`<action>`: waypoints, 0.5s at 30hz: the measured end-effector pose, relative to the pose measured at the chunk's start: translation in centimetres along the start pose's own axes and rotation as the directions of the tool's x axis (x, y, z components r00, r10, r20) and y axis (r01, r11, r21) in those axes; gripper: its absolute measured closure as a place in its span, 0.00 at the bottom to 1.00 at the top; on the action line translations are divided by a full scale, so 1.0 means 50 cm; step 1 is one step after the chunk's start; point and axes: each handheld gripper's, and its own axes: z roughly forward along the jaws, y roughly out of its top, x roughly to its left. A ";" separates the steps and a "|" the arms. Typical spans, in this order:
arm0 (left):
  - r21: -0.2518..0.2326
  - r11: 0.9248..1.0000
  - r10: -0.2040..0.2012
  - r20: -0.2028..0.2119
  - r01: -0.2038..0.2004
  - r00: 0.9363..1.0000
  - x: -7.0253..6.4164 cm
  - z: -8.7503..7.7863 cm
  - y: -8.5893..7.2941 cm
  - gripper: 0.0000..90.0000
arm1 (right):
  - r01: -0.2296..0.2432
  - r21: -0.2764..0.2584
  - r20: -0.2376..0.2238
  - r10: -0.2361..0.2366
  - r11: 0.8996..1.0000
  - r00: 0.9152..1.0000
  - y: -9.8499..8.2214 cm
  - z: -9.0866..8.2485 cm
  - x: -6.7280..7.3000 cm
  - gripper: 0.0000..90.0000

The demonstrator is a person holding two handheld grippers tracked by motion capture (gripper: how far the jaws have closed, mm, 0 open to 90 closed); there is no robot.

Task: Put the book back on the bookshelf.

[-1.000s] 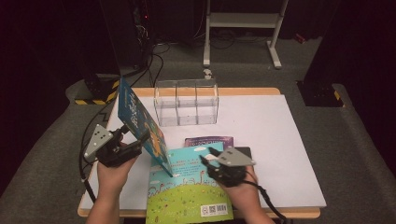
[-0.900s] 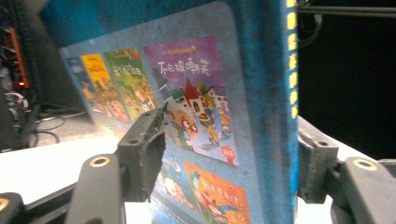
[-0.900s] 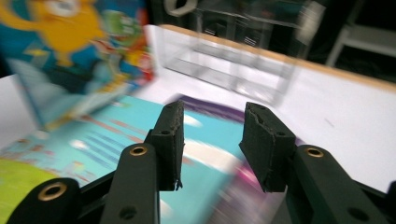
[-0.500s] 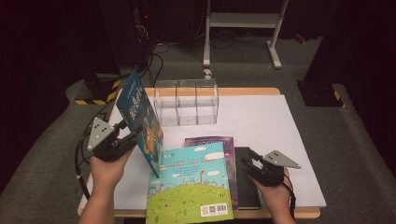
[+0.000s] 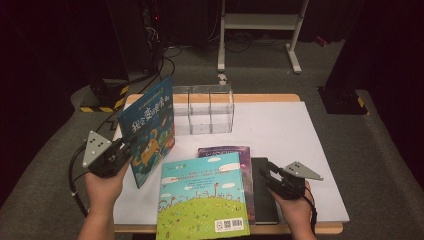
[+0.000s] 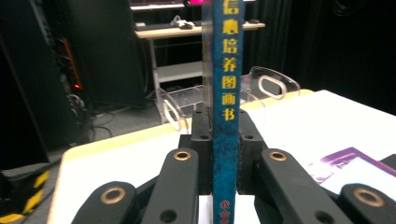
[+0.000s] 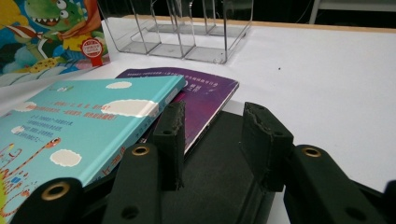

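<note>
The left gripper (image 5: 122, 150) had its jaws clamped on the spine edge of the blue dinosaur book (image 5: 148, 127). They had just been closing, and in the left gripper view you could see both pads pressed flat on either side of the book's blue spine (image 6: 226, 116), which ran straight up between them with yellow characters down it. The book stood upright on its bottom edge at the left side of the desk (image 5: 280, 125), cover facing the right, close to the clear acrylic rack (image 5: 202, 109) at the back but not in it.

The right gripper (image 5: 272, 176) was a different story: jaws spread apart, pinching nothing. It sat low over the black book (image 5: 263, 192) at the front right, and in the right gripper view that dark cover (image 7: 219, 158) lay right under and between the two pads, though I couldn't tell if they actually touched it.

Just left of the black one lay a purple book (image 5: 235, 152), partly under a turquoise picture book (image 5: 202, 192) with clouds and a green hill on its cover, whose front edge hung over the desk's near edge. The rack's slots looked see-through, with three dividers.
</note>
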 end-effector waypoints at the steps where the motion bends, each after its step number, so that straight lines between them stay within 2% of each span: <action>1: -0.008 1.000 -0.008 0.010 0.008 1.000 0.004 -0.004 -0.006 0.91 | 0.001 0.003 0.000 -0.001 1.000 1.000 -0.001 0.001 0.001 0.66; 12: -0.065 0.998 -0.001 0.039 0.004 0.999 0.013 -0.050 -0.074 0.89 | 0.002 0.024 0.016 -0.002 1.000 1.000 -0.012 0.008 -0.002 0.66; 15: -0.067 0.998 0.005 0.039 -0.003 0.999 0.013 -0.053 -0.087 0.84 | -0.006 0.027 0.020 0.006 1.000 1.000 -0.013 0.008 -0.008 0.66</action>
